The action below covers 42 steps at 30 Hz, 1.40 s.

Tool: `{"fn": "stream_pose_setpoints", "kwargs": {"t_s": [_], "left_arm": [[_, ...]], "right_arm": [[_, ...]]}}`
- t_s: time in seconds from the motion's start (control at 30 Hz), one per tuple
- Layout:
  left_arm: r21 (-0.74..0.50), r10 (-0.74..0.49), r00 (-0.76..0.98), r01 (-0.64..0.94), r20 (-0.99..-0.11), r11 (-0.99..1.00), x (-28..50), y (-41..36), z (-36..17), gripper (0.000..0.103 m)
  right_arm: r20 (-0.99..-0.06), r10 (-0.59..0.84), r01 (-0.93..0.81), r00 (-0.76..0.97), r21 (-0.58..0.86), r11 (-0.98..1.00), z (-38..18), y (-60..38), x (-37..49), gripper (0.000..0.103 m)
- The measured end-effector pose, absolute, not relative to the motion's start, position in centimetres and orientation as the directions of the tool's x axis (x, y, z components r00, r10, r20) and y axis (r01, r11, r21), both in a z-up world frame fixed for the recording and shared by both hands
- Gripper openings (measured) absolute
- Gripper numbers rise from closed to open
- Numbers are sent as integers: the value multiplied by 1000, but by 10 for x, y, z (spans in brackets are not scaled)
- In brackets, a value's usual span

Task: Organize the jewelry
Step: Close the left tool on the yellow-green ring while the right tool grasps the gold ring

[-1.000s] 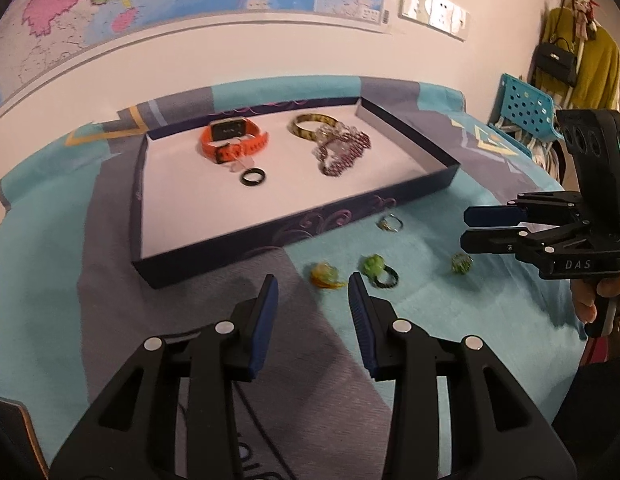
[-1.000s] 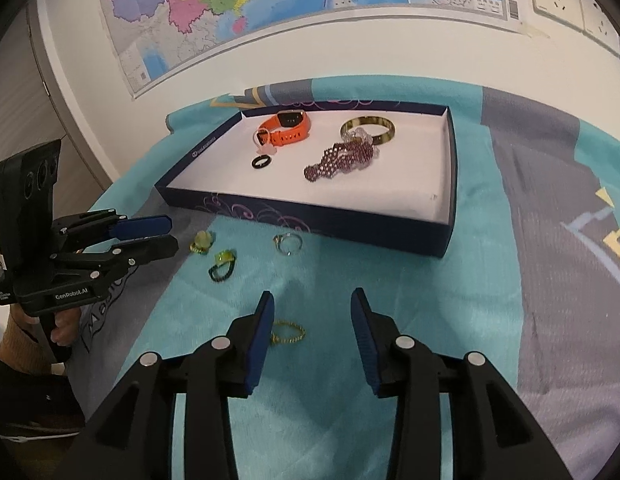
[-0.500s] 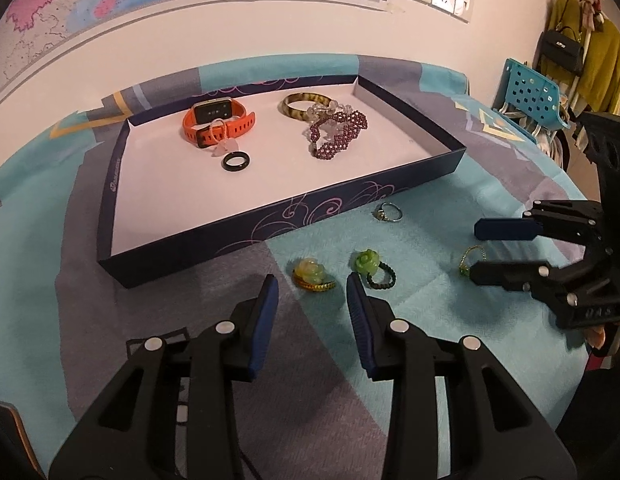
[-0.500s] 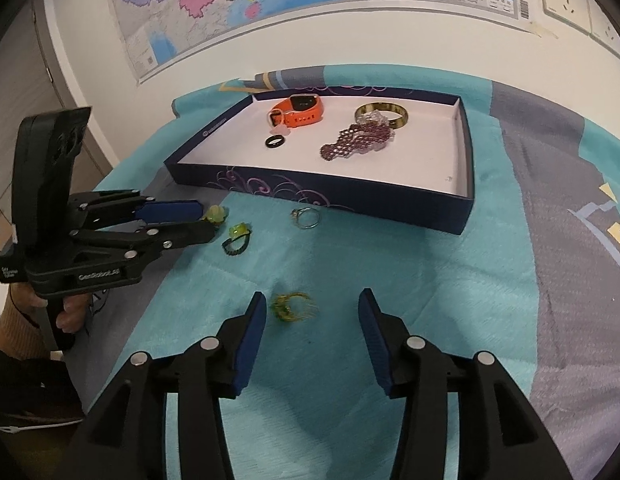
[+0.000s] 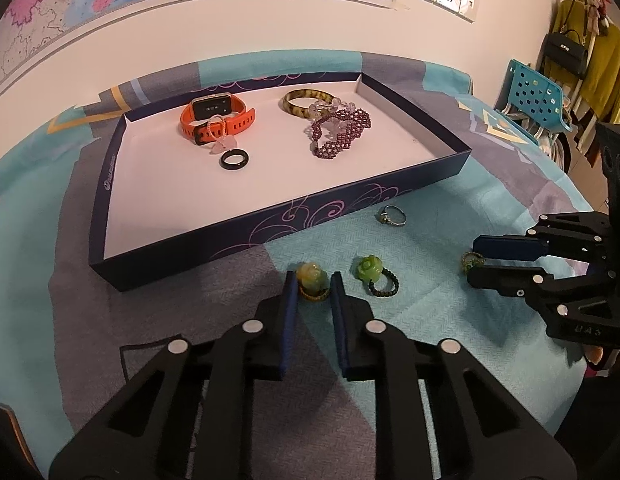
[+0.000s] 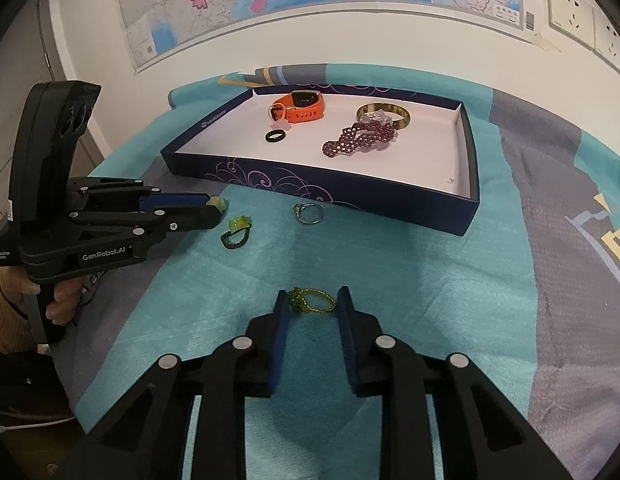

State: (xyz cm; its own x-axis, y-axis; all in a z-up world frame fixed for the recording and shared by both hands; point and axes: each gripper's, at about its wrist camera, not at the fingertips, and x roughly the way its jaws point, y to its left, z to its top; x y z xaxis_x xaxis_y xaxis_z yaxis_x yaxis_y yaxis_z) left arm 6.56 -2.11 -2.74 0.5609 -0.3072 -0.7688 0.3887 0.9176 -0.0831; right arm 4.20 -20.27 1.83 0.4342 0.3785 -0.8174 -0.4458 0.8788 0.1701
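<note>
A dark blue tray (image 5: 362, 206) (image 6: 468, 200) holds an orange watch (image 5: 217, 118), a black ring (image 5: 234, 160), an amber bangle (image 5: 307, 100) and a purple bead bracelet (image 5: 340, 132). On the cloth lie a silver ring (image 5: 392, 216) (image 6: 308, 213), a green flower ring (image 5: 376, 274) (image 6: 235, 232), a yellow-green stone ring (image 5: 312, 280) and a gold beaded ring (image 6: 312, 300). My left gripper (image 5: 313, 284) is open with its fingers either side of the yellow-green ring. My right gripper (image 6: 312, 304) is open around the gold beaded ring.
A teal and grey patterned cloth (image 6: 430, 280) covers the table. A map hangs on the wall behind. A blue perforated chair (image 5: 538, 98) and hanging clothes stand at the far right of the left wrist view.
Both grippers have moved forward and down. The left now straddles the yellow-green ring and the right straddles the gold beaded ring. The jewelry has not moved.
</note>
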Motion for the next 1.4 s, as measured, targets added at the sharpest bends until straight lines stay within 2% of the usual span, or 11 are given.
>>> {"fn": "stream_pose_setpoints", "kwargs": {"t_s": [0.4, 1.4], "left_arm": [[-105, -316, 567, 373, -760, 922, 61, -17, -26, 13], [-140, -363, 624, 377, -692, 915, 38, -7, 5, 13]], "right_arm": [[-812, 392, -442, 433, 188, 877, 21, -205, 42, 15], [-760, 441, -454, 478, 216, 865, 42, -203, 50, 14]]}}
